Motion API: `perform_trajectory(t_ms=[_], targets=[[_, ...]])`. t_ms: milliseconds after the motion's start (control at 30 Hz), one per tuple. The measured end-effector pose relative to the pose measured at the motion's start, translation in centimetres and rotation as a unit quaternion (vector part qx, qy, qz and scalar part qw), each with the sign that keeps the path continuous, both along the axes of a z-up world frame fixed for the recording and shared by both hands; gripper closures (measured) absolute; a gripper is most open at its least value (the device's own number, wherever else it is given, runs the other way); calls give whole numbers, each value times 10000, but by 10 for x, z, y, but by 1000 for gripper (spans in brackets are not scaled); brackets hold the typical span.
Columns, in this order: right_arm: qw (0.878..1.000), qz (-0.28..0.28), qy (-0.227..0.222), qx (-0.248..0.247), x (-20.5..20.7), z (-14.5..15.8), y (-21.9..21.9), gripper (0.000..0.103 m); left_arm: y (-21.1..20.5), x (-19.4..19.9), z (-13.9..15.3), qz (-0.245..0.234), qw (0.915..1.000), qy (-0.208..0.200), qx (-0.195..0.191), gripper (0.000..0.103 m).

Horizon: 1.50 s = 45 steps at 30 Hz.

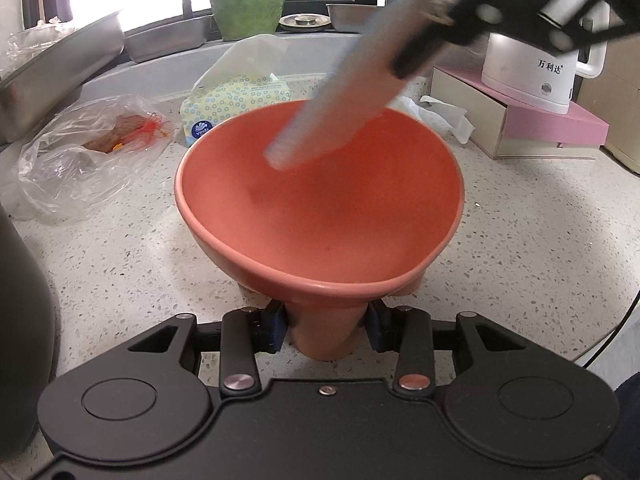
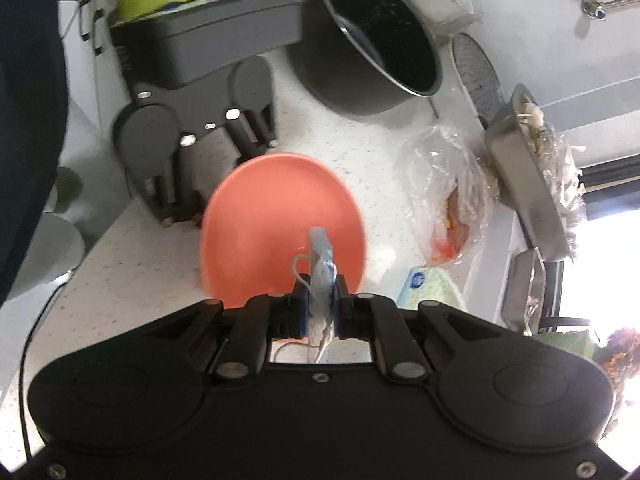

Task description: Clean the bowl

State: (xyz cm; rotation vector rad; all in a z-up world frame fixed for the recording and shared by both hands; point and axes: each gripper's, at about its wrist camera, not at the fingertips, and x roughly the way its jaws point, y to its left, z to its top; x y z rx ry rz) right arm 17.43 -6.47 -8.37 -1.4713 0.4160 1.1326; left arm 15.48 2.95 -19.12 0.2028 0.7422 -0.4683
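Speckled pale counter (image 1: 132, 280), window ledge behind; tissue pack (image 1: 232, 100), plastic bag (image 1: 80, 160), steel trays, white kettle (image 1: 532, 76), dark pot (image 2: 372, 40).

Bowl (image 1: 320, 208): coral, near front edge, tilted.

Left gripper (image 1: 326, 324): jaws closed on bowl's foot.

Right gripper (image 2: 319, 312): clamped on blue cloth (image 2: 322, 276), its tip inside bowl.

Risk: wiping pressure may twist the bowl from that narrow hold; the thin cloth may slip.
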Motion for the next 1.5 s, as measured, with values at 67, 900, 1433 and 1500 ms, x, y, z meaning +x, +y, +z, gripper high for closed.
perform_trajectory(t_ms=[67, 900, 1433, 1500], targets=[[10000, 11, 75, 9, -6, -1, -2, 91, 0, 0, 0, -25, 10000, 4, 23, 64], [9985, 251, 123, 472, -15, 10, 32, 91, -2, 2, 0, -3, 10000, 19, -14, 65], [9945, -672, 395, 699, 29, 7, 13, 90, -1, 2, 0, -24, 10000, 21, -21, 65], [9947, -662, 425, 659, 25, 5, 10, 90, 0, 2, 0, -32, 10000, 21, -18, 65]])
